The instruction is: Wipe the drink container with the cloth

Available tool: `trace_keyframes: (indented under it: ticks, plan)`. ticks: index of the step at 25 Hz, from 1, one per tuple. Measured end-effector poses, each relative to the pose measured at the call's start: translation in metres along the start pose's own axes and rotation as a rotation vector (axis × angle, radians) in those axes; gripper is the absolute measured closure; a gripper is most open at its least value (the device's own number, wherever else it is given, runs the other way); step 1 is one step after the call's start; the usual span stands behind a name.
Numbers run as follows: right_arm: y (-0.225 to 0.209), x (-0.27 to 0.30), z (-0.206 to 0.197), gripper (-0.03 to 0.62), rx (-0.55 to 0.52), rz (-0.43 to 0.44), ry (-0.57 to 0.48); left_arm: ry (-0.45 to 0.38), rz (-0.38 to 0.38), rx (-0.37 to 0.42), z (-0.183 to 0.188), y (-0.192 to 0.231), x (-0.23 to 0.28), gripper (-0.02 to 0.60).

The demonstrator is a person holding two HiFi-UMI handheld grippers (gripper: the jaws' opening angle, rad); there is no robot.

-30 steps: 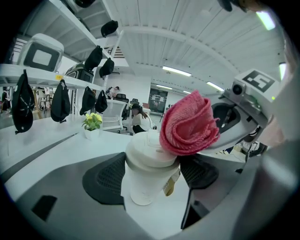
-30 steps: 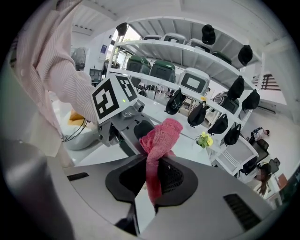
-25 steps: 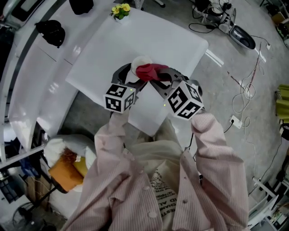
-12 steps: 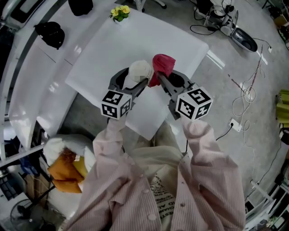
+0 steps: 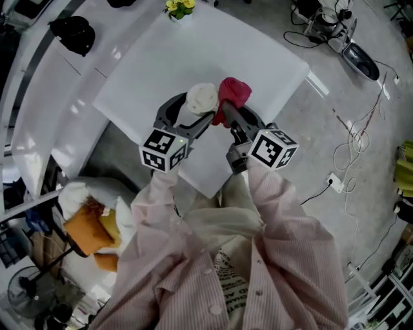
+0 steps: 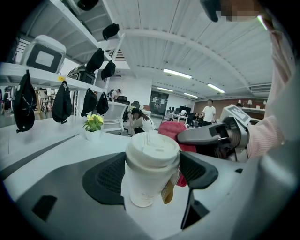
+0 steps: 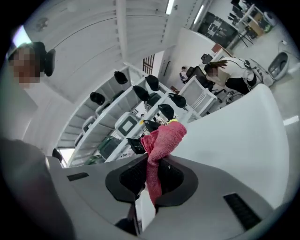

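Observation:
A white paper cup [image 6: 150,171] with a white lid [image 5: 201,97] is held upright above the white table [image 5: 161,71], and my left gripper [image 6: 152,173] is shut on its sides. A red cloth [image 7: 159,143] is bunched between the jaws of my right gripper [image 7: 151,180], which is shut on it. In the head view the red cloth [image 5: 233,91] sits just right of the cup's lid, close to or touching it. From the left gripper view the cloth [image 6: 177,133] shows behind the cup, with the right gripper [image 6: 211,136] beside it.
A small pot of yellow flowers [image 5: 179,6] stands at the table's far edge. Black caps [image 5: 72,33] lie on the white shelf at left. Cables and a power strip [image 5: 335,175] cross the floor at right. An orange and white bag [image 5: 87,225] sits at lower left.
The right gripper lifted the red cloth off the top of the cup's lid and brought it to the lid's right side. Both grippers shifted slightly away from me.

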State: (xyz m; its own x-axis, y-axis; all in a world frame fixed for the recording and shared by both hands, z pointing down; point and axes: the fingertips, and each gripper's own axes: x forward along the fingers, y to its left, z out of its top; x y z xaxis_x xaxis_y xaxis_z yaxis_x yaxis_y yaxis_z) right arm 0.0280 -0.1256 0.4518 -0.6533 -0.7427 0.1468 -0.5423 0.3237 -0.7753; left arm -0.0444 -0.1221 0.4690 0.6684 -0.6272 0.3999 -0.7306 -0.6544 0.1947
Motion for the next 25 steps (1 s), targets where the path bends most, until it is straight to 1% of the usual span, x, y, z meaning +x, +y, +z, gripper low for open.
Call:
trace_keyframes:
  ticks: [4,14,25]
  plan:
    - [-0.004,0.003,-0.002,0.554,0.070,0.016,-0.017,-0.006,0.009,-0.001,0.000,0.001,0.000,0.216]
    - [-0.018,0.005,-0.012,0.554,0.130,0.013,-0.005,-0.018,0.025,0.000,-0.002,0.001,-0.002,0.216]
    - [-0.036,0.013,-0.027,0.554,0.137,-0.003,0.046,-0.026,0.027,0.000,-0.003,-0.002,-0.001,0.216]
